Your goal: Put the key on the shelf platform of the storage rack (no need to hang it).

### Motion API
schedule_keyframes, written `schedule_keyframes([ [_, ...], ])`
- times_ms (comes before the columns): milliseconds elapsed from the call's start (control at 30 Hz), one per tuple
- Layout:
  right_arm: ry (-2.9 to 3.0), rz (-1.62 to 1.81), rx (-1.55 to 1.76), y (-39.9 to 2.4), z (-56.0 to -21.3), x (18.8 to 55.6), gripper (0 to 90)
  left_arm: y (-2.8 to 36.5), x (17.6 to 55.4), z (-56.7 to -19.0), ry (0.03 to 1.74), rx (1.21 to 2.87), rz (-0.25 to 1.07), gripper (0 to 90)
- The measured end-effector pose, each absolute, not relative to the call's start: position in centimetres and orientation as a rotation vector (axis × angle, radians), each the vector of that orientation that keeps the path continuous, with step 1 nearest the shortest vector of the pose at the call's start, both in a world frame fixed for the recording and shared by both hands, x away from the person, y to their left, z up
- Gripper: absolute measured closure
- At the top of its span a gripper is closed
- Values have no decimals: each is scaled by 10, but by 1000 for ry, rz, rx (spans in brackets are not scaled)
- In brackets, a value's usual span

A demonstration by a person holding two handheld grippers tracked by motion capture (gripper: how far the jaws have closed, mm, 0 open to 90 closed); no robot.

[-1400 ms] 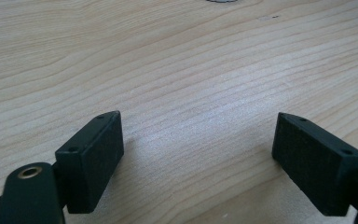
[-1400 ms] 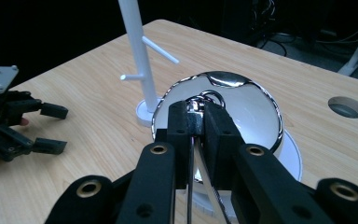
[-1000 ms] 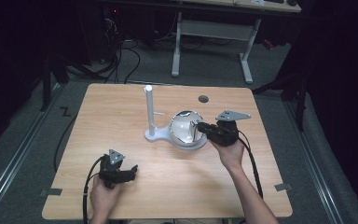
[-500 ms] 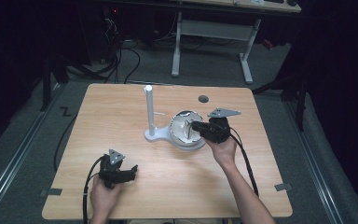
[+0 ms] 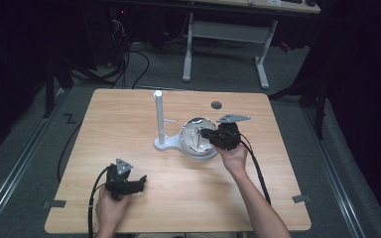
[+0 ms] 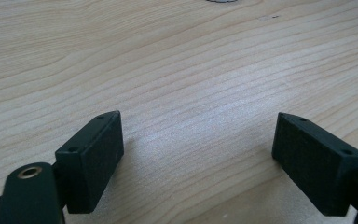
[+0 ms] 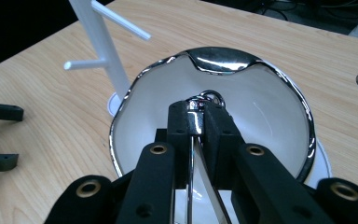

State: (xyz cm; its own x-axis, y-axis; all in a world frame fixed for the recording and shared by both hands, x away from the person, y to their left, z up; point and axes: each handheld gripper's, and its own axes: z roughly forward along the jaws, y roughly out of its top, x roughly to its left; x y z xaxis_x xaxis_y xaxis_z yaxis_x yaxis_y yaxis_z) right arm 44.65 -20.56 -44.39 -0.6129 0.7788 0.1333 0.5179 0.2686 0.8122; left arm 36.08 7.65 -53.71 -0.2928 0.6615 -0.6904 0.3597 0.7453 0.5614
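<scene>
Sitting beside the white pegged stand (image 5: 159, 124) on the pale wooden counter (image 5: 129, 114), the shiny chrome bowl (image 7: 279, 93) has the right claw (image 7: 200, 109) inside, clamped on a thin metal handle (image 7: 192, 163). Nearer the counter's front edge, the left claw (image 6: 198, 140) rests with jaws apart. Grey carpet (image 5: 39, 148) surrounds.

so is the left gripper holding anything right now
No, in the left gripper view the left gripper has its fingers spread wide apart with only bare wooden table between them.
</scene>
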Motion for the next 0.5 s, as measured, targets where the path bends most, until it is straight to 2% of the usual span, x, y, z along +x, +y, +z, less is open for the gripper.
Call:
schedule_keyframes([
  [500,2259,1192,1187,-190,-454,461,819,77,361,-537,1908,786,367,168],
])
